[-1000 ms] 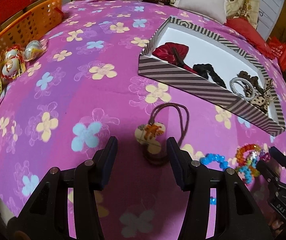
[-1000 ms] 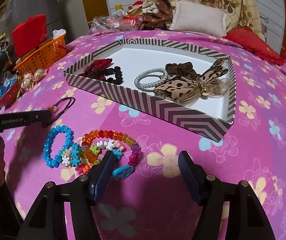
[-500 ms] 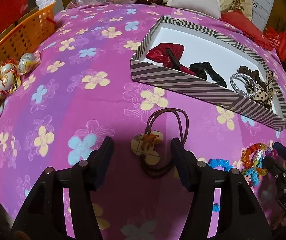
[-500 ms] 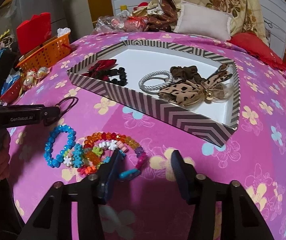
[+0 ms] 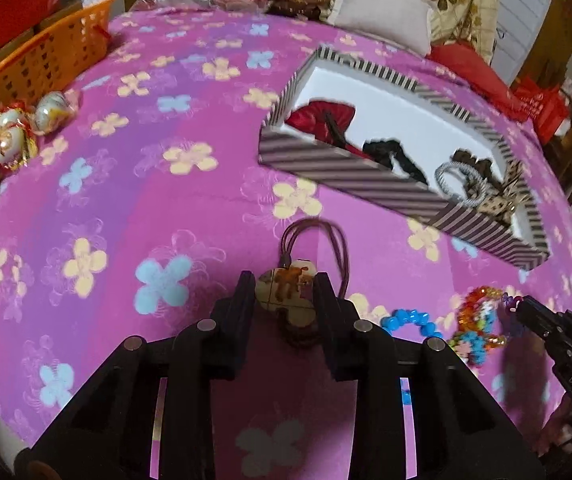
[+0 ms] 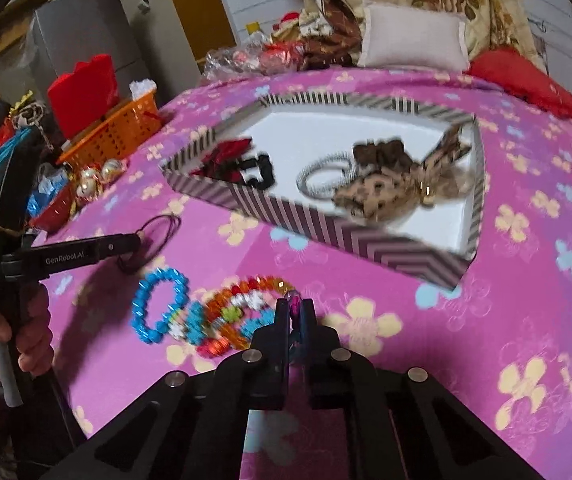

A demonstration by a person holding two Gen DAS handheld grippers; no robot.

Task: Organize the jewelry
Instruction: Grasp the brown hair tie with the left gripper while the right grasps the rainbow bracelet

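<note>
I held a hand-held gripper in each hand over a bed spread with a pink flowered cover (image 5: 158,208). My landmark was the striped box (image 6: 318,228), a shallow tray with a white floor that lay toward the far right of the cover. Inside it sat a red bow (image 5: 322,118), a black scrunchie (image 5: 390,154), a silver hair tie (image 6: 318,178) and a leopard-print bow (image 6: 390,190). In front of the box, nearer to me, lay a brown cord necklace with a pale pendant (image 5: 286,288). My left hand-held gripper (image 5: 284,300) was closing its jaws around that pendant, which sat between the two fingers, the pads right at its sides. To the right of the necklace, also in front of the box, a blue bead bracelet (image 6: 160,306) lay beside a heap of multicoloured bead bracelets (image 6: 238,316). My right hand-held gripper (image 6: 295,320) was fully closed, pinching a purple-pink beaded strand at the edge of that heap. Far left of the box stood an orange basket (image 5: 42,60), with foil-wrapped eggs (image 5: 26,128) near it.
</note>
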